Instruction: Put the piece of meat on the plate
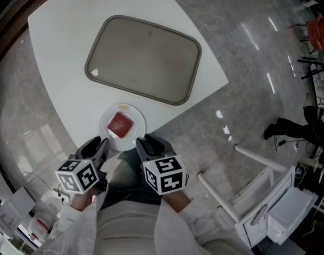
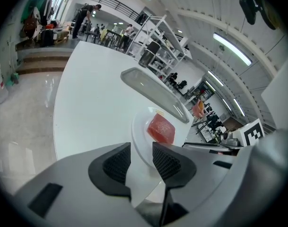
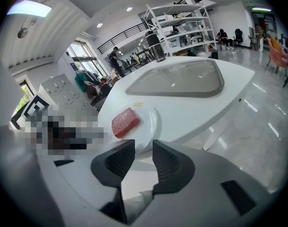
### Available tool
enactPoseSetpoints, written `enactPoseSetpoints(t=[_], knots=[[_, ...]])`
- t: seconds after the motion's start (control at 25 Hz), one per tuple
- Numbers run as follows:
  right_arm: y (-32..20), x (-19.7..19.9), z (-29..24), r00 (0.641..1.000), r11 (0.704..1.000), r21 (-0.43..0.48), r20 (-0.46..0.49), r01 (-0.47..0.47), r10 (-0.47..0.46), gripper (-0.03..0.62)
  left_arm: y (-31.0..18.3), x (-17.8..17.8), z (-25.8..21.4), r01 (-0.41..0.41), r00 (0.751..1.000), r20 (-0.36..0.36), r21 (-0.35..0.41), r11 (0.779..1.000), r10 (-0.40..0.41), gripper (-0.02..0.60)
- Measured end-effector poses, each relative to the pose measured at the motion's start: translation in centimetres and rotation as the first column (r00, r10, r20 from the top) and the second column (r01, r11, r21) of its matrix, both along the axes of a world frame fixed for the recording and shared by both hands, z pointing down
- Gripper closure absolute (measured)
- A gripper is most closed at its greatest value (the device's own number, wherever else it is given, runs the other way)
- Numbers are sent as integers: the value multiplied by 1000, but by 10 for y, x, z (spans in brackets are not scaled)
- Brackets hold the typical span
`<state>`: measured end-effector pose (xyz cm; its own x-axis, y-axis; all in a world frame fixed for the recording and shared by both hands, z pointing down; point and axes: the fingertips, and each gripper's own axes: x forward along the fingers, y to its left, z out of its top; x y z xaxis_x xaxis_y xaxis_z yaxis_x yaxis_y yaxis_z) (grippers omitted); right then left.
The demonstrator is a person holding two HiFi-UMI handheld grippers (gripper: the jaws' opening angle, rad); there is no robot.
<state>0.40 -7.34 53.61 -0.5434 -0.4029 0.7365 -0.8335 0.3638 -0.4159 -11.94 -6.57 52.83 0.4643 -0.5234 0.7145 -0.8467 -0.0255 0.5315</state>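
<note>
A red slab of meat lies on a small white plate at the near edge of the white table. My left gripper hovers just below the plate's left side, and my right gripper just below its right side. In the left gripper view the jaws stand apart with nothing between them; the meat and plate lie just beyond. The right gripper is open too, empty, with the meat on the plate ahead.
A large grey tray lies empty in the middle of the table, beyond the plate. A white frame stand lies on the glossy floor at the right. Shelves and people stand far off in the room.
</note>
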Motion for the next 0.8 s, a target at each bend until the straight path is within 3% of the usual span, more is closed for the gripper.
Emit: enactPoseSetpoints(t=[0.44,0.8], knots=[[2,-1,1,1000,1000,-22,4,-21,22,491,4,3,0,3,999,-39,-39,999,-5,456],[2,0,2,999,999,-29,4,-38,38,491,3,5,2,-21,1000,-11,-32,999,21,457]])
